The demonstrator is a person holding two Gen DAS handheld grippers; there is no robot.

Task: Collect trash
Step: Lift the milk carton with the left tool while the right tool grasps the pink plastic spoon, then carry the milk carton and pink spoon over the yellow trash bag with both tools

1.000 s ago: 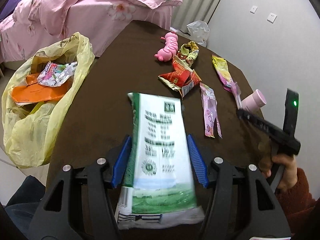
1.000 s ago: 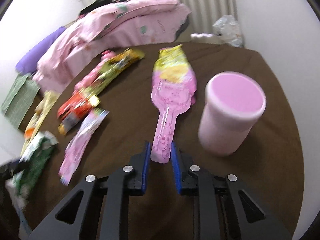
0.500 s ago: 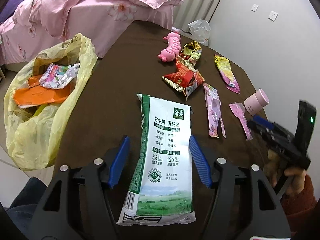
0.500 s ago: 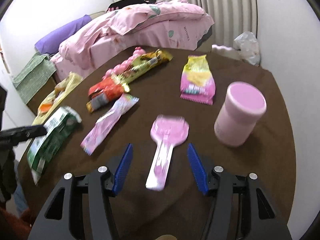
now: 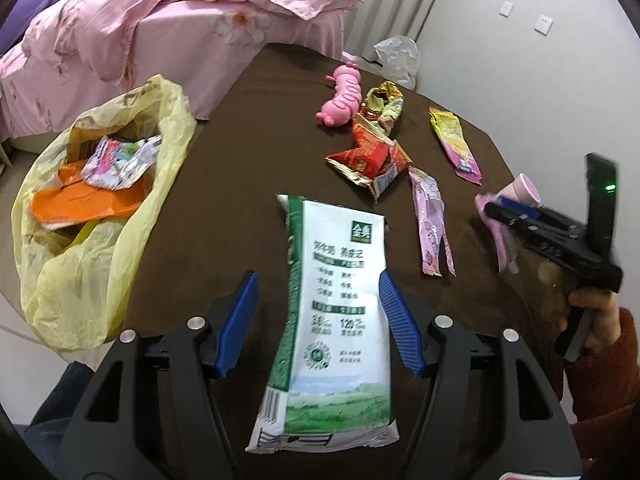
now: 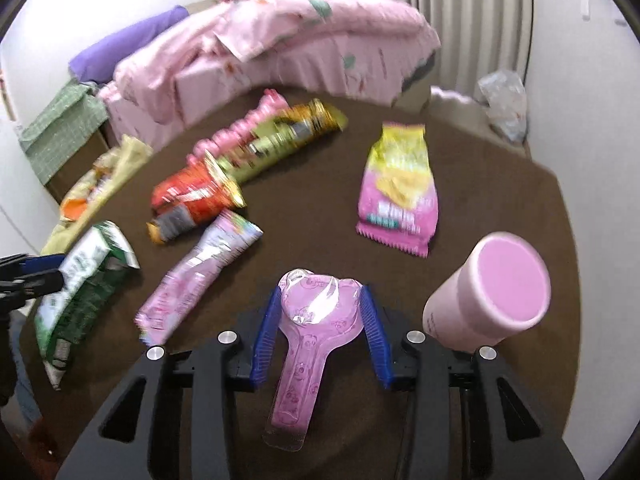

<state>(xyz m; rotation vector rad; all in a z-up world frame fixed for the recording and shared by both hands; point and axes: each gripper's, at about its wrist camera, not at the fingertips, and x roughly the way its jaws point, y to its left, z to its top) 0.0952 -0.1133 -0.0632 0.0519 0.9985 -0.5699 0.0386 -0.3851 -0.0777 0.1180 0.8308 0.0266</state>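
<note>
Left gripper (image 5: 318,322): jaws wide open, straddling the milk pouch (image 5: 334,312), which lies flat on the table (image 5: 224,184); the right pad sits at the pouch's edge, the left pad stands clear of it; nothing is held. A second ago this gripper had the pouch between its fingers in blur; half a second ago the jaws were already spread and the pouch lay between them; it has since stayed put, so the release is complete, short of the yellow bag (image 5: 100,208), which hangs open at the table's left edge with wrappers inside.

Right gripper (image 6: 320,332): jaws part open, closed in from the wide spread of half a second ago; the pads now flank the round head of the pink spoon pack (image 6: 306,344); contact appears light or just made; a firm grip cannot be confirmed. In the left view the pack looks raised with the gripper, though blur leaves this uncertain.

Meaning for the task: the pouch is not yet collected and needs a fresh grasp before transfer to the bag; the spoon pack is probably the item in hand. Loose on the table: red wrapper (image 5: 370,160), gold wrapper (image 5: 384,106), pink stick (image 5: 432,220), yellow-pink packet (image 6: 398,188), pink toy (image 5: 344,98), pink cup (image 6: 492,300) just right of the right gripper.
</note>
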